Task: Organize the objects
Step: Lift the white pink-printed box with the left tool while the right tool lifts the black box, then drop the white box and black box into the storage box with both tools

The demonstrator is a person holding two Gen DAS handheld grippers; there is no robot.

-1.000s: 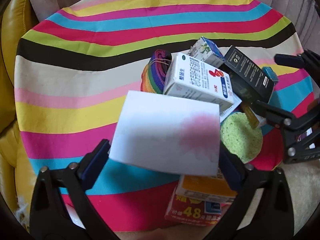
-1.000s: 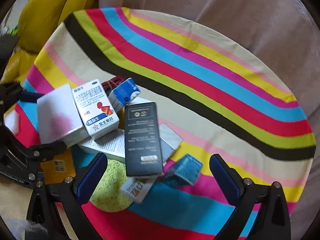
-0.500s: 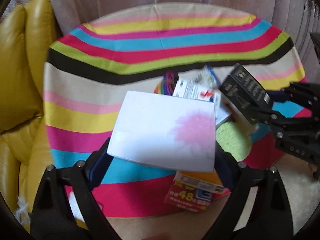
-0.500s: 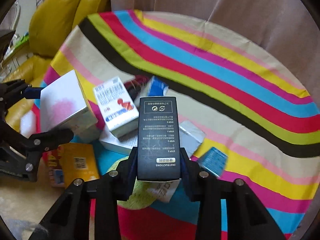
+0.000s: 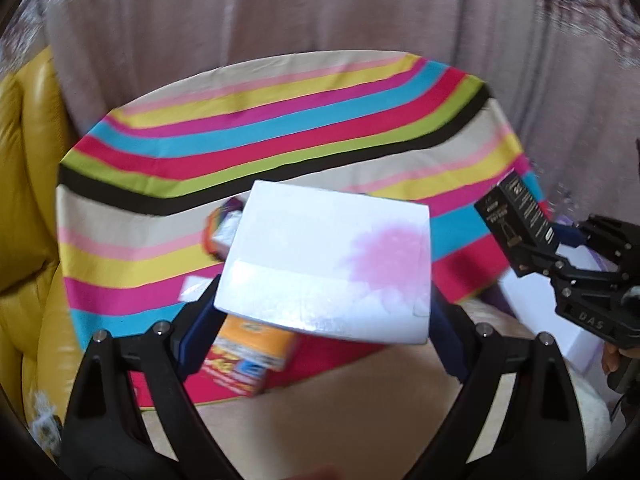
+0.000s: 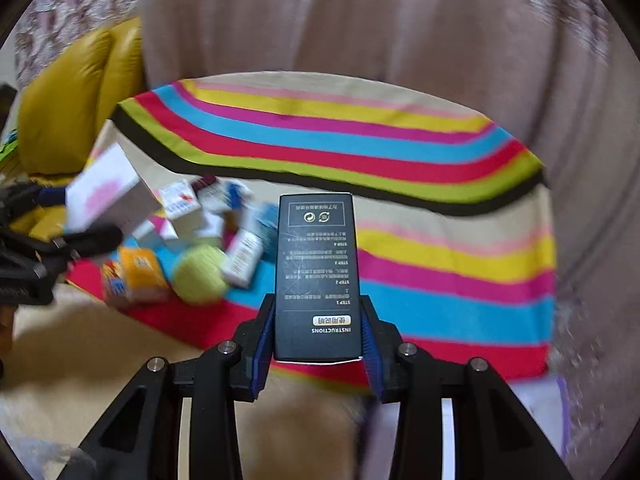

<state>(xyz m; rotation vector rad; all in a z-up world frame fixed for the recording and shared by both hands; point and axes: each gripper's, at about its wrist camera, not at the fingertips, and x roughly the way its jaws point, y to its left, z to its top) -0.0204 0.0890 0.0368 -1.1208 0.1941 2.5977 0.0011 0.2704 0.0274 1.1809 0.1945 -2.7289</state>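
My left gripper [image 5: 320, 320] is shut on a wide white box with a pink flower print [image 5: 332, 260], lifted above the striped cloth [image 5: 280, 128]. My right gripper [image 6: 318, 344] is shut on a tall black box with white instruction text [image 6: 316, 272], also held in the air. The left wrist view shows that black box [image 5: 516, 224] at the far right in the right gripper. In the right wrist view the white box [image 6: 104, 192] appears at the left. A blurred pile of small boxes [image 6: 208, 208] and a green round sponge [image 6: 198, 276] lie on the cloth.
An orange and red box [image 5: 248, 352] lies at the cloth's near edge. A yellow cushion [image 5: 24, 200] is at the left, a pinkish curtain [image 5: 320, 12] behind. A white and purple container [image 5: 560, 320] sits low at the right. The cloth's far stripes hold nothing.
The right gripper shut on the black box and lifted it off the pile. Both grippers rose and pulled back from the pile, so the cloth looks smaller and farther.
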